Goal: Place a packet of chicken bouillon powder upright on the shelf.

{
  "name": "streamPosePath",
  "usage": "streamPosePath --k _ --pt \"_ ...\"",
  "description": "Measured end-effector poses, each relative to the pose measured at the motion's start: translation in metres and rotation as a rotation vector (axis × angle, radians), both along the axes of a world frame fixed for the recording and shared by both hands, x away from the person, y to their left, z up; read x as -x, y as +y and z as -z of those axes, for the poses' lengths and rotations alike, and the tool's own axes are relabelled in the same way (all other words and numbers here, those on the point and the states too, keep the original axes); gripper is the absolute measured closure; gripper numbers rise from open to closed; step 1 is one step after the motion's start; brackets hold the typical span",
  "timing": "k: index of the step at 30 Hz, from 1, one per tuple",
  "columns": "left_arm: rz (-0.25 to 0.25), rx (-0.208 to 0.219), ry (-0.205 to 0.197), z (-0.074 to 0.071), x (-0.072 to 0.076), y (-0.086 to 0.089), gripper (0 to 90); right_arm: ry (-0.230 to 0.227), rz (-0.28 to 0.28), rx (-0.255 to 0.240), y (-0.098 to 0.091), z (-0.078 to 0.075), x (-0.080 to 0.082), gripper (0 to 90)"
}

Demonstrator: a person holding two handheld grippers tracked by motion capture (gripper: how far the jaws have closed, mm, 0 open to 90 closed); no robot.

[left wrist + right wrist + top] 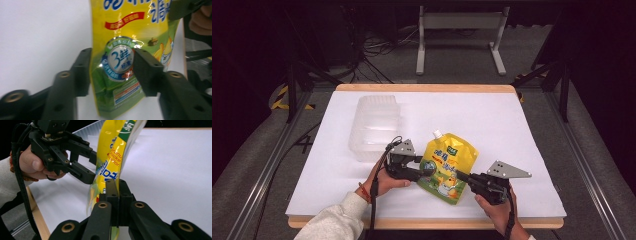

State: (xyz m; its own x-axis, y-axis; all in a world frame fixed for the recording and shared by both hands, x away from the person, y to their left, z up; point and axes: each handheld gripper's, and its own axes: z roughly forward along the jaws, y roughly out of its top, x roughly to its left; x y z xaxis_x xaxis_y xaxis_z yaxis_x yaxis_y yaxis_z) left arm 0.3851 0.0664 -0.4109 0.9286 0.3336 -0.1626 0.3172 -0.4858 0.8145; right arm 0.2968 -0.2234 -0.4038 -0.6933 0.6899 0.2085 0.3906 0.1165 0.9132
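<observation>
A yellow spouted pouch (449, 157) with a white cap is held up off the white table (512, 130), between both grippers. My left gripper (426, 167) comes in from the pouch's left side. In the left gripper view its two black jaws press on the pouch (125, 22) from either side, at the round blue badge. My right gripper (460, 175) comes in from the right, with its jaws (115, 187) shut tight on the pouch's lower edge (112, 145). The right gripper view also has the left gripper (93, 167) and the hand that holds it.
A clear plastic container (377, 125) stands on the table at the back left, just beyond the left hand. The table's wooden front edge (427, 223) lies close to both hands. A metal stand (459, 30) and cables are on the floor behind.
</observation>
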Motion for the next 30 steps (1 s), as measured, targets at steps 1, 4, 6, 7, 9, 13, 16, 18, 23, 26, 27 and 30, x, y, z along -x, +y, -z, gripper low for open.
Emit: streamPosePath --k 1,4,6,7,9,13,16,18,23,26,27,30 --pt "-0.010 0.000 -0.005 -0.001 0.000 0.000 53.5 0.000 0.000 0.000 0.000 0.000 0.000 90.0" --pt "-0.039 0.005 -0.056 -0.007 0.003 0.005 65.6 -0.022 0.009 0.000 -0.001 -0.005 -0.002 90.0" --pt "-0.056 0.000 -0.096 -0.012 0.007 0.005 69.9 -0.041 0.012 0.010 0.001 -0.009 -0.002 90.0" --pt "-0.064 -0.007 -0.112 -0.014 0.008 0.005 70.8 -0.053 0.012 0.012 0.002 -0.011 -0.003 90.0" --pt "-0.077 -0.004 -0.122 -0.018 0.009 0.008 72.8 -0.076 0.011 0.035 0.005 -0.015 -0.003 90.0" --pt "-0.110 0.009 -0.133 -0.024 0.007 0.016 75.9 -0.099 -0.019 0.044 0.014 -0.023 -0.007 90.0" --pt "-0.142 0.005 -0.166 -0.029 0.008 0.021 77.4 -0.124 -0.036 0.065 0.021 -0.028 -0.011 90.0" --pt "-0.156 0.007 -0.176 -0.031 0.007 0.024 78.1 -0.134 -0.040 0.073 0.024 -0.030 -0.014 90.0" --pt "-0.185 0.003 -0.205 -0.037 0.007 0.032 79.8 -0.154 -0.052 0.104 0.034 -0.036 -0.023 90.0" --pt "-0.201 0.002 -0.227 -0.042 0.006 0.038 79.8 -0.164 -0.054 0.112 0.041 -0.041 -0.029 90.0" --pt "-0.208 0.007 -0.228 -0.043 0.005 0.040 79.8 -0.170 -0.055 0.115 0.043 -0.043 -0.030 90.0" --pt "-0.229 0.012 -0.236 -0.047 0.003 0.045 79.9 -0.179 -0.059 0.112 0.048 -0.048 -0.035 90.0"
